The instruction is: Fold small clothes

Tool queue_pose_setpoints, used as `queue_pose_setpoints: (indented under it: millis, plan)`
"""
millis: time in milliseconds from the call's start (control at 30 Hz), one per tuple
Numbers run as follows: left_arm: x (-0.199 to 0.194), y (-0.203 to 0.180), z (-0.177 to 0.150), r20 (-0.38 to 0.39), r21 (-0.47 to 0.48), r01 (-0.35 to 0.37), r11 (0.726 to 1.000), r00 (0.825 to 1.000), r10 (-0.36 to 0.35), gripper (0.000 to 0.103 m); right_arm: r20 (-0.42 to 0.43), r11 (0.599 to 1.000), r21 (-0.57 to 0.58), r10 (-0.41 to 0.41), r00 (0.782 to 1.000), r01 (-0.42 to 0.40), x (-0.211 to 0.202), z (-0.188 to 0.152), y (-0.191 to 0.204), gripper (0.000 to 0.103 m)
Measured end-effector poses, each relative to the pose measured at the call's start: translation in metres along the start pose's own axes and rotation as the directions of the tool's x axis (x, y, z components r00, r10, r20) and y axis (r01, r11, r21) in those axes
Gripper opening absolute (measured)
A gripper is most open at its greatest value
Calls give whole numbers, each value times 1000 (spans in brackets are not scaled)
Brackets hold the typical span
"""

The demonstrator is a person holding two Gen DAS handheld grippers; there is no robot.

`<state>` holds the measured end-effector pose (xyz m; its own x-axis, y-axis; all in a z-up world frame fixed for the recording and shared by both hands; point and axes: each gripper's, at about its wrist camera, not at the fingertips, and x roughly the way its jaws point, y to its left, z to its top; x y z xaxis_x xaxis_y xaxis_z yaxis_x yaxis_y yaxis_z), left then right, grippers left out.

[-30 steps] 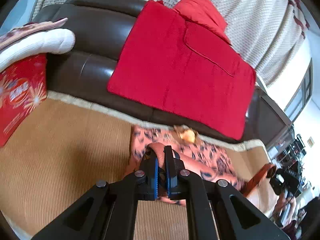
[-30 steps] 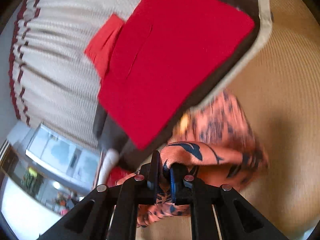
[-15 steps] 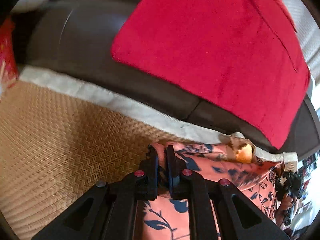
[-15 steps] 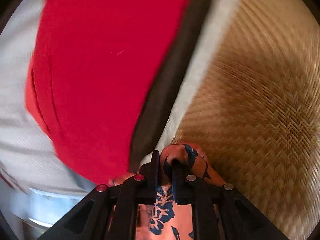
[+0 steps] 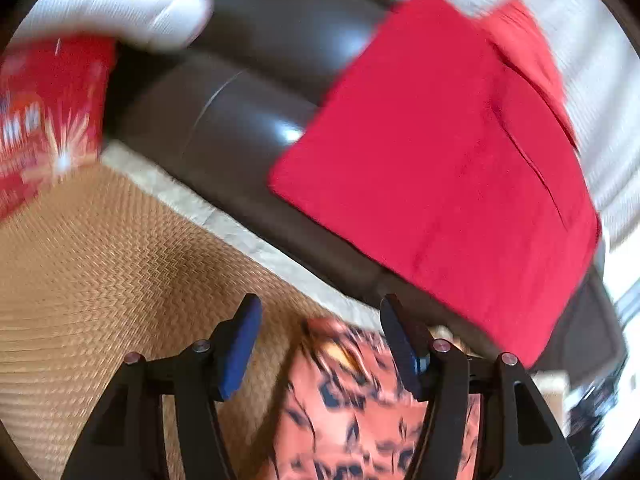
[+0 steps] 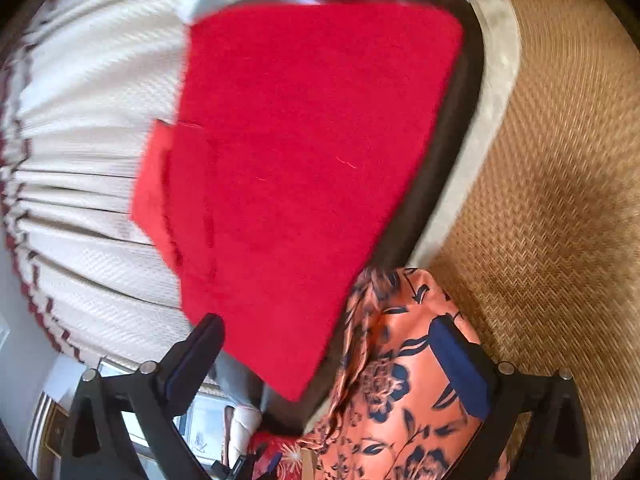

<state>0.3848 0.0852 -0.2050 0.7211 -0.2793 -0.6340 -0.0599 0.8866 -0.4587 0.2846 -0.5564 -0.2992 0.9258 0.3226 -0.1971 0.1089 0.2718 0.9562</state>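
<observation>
An orange garment with a dark blue flower print [image 5: 344, 408] lies on the woven straw mat [image 5: 100, 264], its far edge near the sofa back. It also shows in the right wrist view [image 6: 400, 380]. My left gripper [image 5: 320, 332] is open and empty, its blue pads apart above the garment's near-left part. My right gripper [image 6: 332, 344] is open and empty, its right pad over the garment's cloth. The frames are blurred by motion.
A dark brown leather sofa back [image 5: 256, 92] runs behind the mat, with a red cloth [image 5: 440, 160] draped over it, also in the right wrist view [image 6: 304, 152]. A red printed box [image 5: 44, 120] and a white cushion [image 5: 120, 4] stand at the left. A cream curtain [image 6: 80, 128] hangs behind.
Both grippers were shut on the garment's edge and carried it toward the sofa back. Now both have opened and let it go; the garment lies on the mat.
</observation>
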Motion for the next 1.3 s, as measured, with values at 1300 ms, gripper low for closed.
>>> queue_pose_setpoints:
  millis: [1300]
  plan:
    - [51, -122, -156, -95, 395, -233, 888, 952, 292, 74, -175, 823, -446, -466, 867, 353, 71, -132, 27, 78]
